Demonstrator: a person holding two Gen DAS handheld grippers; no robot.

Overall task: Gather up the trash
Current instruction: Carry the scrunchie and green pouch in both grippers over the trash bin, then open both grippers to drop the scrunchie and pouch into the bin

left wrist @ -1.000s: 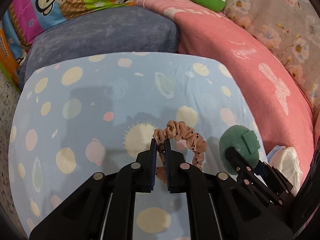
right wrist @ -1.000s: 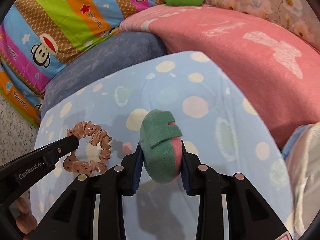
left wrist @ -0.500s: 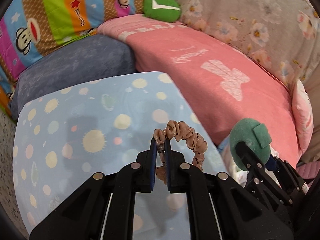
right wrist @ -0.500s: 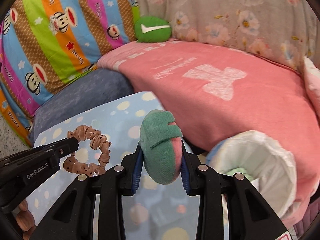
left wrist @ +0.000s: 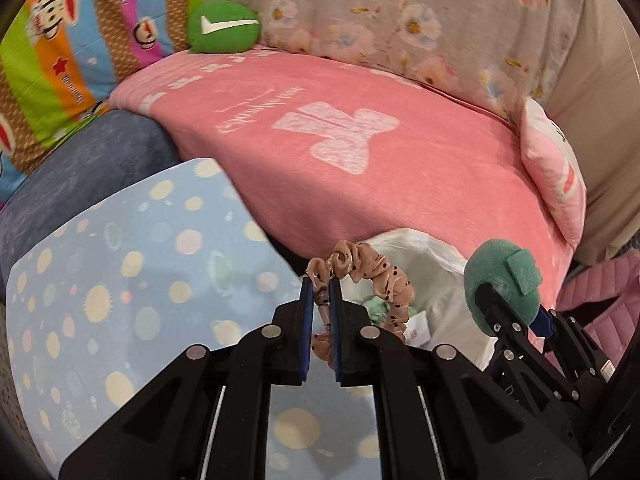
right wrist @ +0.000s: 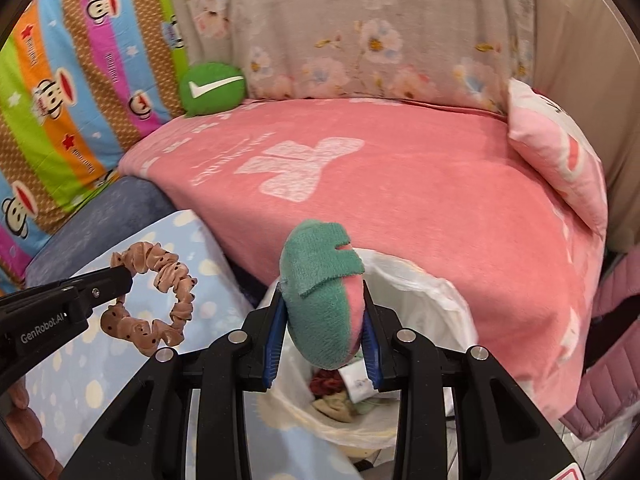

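Note:
My left gripper (left wrist: 322,284) is shut on a tan scrunchie with dark dots (left wrist: 374,276), held in the air at the right edge of the dotted blue cushion (left wrist: 120,280). My right gripper (right wrist: 323,300) is shut on a round green and pink plush piece (right wrist: 320,312), which hangs over the mouth of a bin lined with a white bag (right wrist: 436,308). Several scraps lie inside the bin. In the right wrist view the left gripper (right wrist: 124,278) and its scrunchie (right wrist: 160,300) show at the left. In the left wrist view the plush piece (left wrist: 500,284) shows at the right, beside the bag (left wrist: 432,256).
A pink blanket (right wrist: 420,192) covers the bed behind the bin. A green round pillow (right wrist: 212,88), a striped monkey-print cushion (right wrist: 72,80) and a floral cover (right wrist: 360,28) stand at the back. A pink pillow (right wrist: 560,152) and a pink quilted item (right wrist: 616,344) lie at the right.
Both grippers have swung to the right and risen, away from the middle of the blue cushion and to the bin. Each keeps its hold on its item.

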